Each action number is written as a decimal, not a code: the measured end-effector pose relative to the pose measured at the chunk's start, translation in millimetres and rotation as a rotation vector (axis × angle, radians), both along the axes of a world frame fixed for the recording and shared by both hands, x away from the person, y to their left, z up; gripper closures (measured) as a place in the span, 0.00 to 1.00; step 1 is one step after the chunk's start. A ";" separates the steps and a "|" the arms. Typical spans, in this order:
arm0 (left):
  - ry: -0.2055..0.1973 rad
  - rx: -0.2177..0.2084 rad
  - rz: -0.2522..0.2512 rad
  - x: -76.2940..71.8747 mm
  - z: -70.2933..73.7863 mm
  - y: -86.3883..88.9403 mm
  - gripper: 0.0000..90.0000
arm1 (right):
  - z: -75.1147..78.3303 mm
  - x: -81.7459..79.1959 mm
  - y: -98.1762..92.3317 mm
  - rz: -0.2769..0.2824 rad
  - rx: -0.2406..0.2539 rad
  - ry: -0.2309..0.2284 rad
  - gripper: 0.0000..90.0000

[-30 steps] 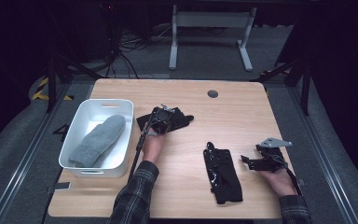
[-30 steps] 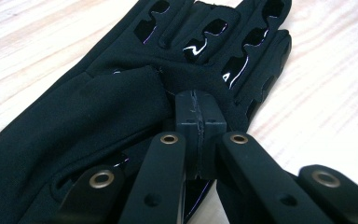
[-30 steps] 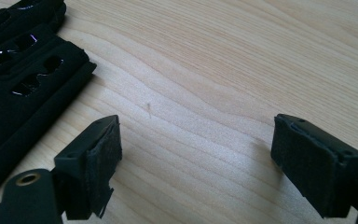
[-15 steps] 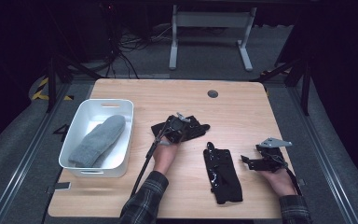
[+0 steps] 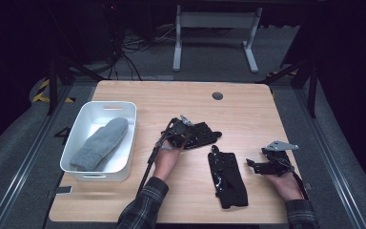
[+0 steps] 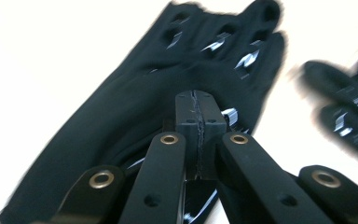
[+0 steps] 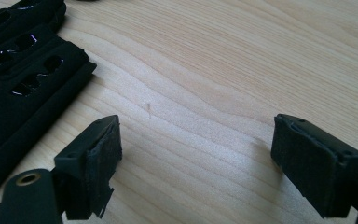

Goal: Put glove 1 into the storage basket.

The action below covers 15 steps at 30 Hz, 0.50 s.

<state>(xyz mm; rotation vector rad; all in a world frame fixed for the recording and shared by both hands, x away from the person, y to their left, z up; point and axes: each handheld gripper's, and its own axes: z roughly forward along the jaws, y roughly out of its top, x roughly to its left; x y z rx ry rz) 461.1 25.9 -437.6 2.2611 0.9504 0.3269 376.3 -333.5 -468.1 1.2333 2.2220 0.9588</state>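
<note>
My left gripper [image 5: 188,134] [image 6: 196,119] is shut on a black glove [image 5: 204,135] [image 6: 168,88] near the middle of the table; the glove's fingers point away to the right. A second black glove [image 5: 227,177] [image 6: 345,116] lies flat toward the front, with its cuff nearest the person. My right gripper [image 5: 254,165] [image 7: 196,154] rests just right of that glove, low over the wood. Its jaws stand wide open with nothing between them. In the right gripper view the second glove [image 7: 23,70] lies to the left of the jaws.
A white bin [image 5: 127,143] stands at the left of the table with a grey mitten [image 5: 100,143] in it. A round cable hole [image 5: 217,95] sits near the far edge. The table [image 5: 248,119] has bare wood at the back and right.
My left gripper has carried the black glove to the right, away from the bin and toward the second glove. The right gripper has stayed still.
</note>
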 end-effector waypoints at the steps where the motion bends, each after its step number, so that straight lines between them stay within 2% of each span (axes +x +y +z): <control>1: 0.001 0.009 0.008 -0.2 -0.5 3.1 1.00 | 0.0 -0.1 0.1 0.000 0.000 0.000 0.19; 6: 0.033 0.055 0.041 0.4 -7.0 19.1 1.00 | 0.0 -0.2 0.3 -0.001 0.000 0.000 0.19; 8: 0.055 0.047 0.041 0.2 -9.2 22.5 1.00 | 0.0 -0.2 0.3 -0.002 0.000 0.000 0.19; 10: 0.064 0.069 0.025 -1.2 -8.2 22.3 1.00 | 0.0 -0.2 0.3 -0.001 -0.001 0.000 0.19; 15: 0.090 0.085 -0.023 -8.7 -9.0 20.4 1.00 | 0.0 -0.2 0.3 0.000 0.000 0.000 0.19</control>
